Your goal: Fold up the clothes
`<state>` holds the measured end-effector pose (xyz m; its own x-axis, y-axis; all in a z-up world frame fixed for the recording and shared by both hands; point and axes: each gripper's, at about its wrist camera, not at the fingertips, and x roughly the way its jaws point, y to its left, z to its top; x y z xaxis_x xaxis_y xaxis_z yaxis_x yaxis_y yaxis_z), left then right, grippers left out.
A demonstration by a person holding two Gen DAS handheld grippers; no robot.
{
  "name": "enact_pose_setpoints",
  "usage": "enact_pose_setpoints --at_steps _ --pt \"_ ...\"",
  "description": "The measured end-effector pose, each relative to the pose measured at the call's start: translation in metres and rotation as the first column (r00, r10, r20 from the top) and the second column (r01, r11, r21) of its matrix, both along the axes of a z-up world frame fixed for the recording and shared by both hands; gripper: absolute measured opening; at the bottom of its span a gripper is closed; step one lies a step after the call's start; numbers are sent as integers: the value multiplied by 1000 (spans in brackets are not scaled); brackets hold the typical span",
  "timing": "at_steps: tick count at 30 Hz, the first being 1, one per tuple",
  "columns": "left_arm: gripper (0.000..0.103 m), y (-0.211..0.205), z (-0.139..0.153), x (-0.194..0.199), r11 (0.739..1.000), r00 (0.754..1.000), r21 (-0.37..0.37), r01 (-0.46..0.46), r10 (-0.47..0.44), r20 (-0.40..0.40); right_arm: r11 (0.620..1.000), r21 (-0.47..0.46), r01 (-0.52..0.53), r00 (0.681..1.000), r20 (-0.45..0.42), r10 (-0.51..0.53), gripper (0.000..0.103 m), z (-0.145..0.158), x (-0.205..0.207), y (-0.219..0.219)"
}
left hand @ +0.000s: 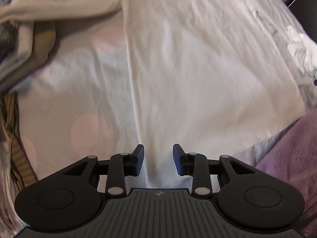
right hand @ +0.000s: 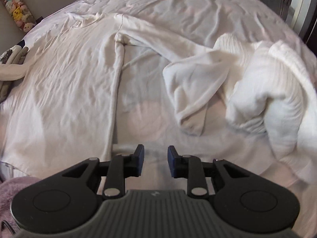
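Garment: a white long-sleeved cotton shirt (right hand: 65,83) lay spread flat on the bed (right hand: 198,10), collar far, hem near.
Long axis: it ran near to far, in line with both tools.
Sleeve: one white sleeve (right hand: 188,75) trailed right, bunched beside a crumpled white ribbed knit (right hand: 273,83).
Left gripper (left hand: 158,159): jaws parted, holding nothing, over the near hem.
Right gripper (right hand: 155,161): jaws parted, empty, just right of the shirt's side seam, nearer the sleeve.
Far left: a heap of beige and grey clothes (left hand: 23,39).
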<state>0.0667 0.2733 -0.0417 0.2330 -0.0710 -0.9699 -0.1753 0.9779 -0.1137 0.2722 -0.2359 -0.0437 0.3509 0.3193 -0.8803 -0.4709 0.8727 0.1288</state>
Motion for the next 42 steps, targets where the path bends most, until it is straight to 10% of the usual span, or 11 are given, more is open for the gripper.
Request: enact_pose_setpoints --at_steps 10,20,23,26,28,31,42 --pt "42 -32 -20 79 999 979 -24 -42 46 200 980 -197 11 975 218 33 40 -31 28 20" --pt "41 -37 -42 83 1000 986 3 -23 22 165 861 -496 107 802 555 220 77 4 18 10" --pt "41 -35 -42 82 1000 985 -8 -28 29 169 824 -541 172 806 558 198 86 1 32 -4" --pt "41 -34 -41 80 999 984 -16 -35 38 173 850 -473 230 862 504 47 84 -5 56 -29" --pt "41 -33 -40 79 999 984 -21 -41 44 175 890 -373 261 887 457 -69 42 -5 62 -46" --pt "41 -32 -39 78 998 982 -28 -48 53 179 894 -335 298 886 445 -129 34 0 57 -56" --pt "41 -33 -32 72 998 976 -44 -48 56 210 781 -293 552 723 635 -273 29 110 -18 -141"
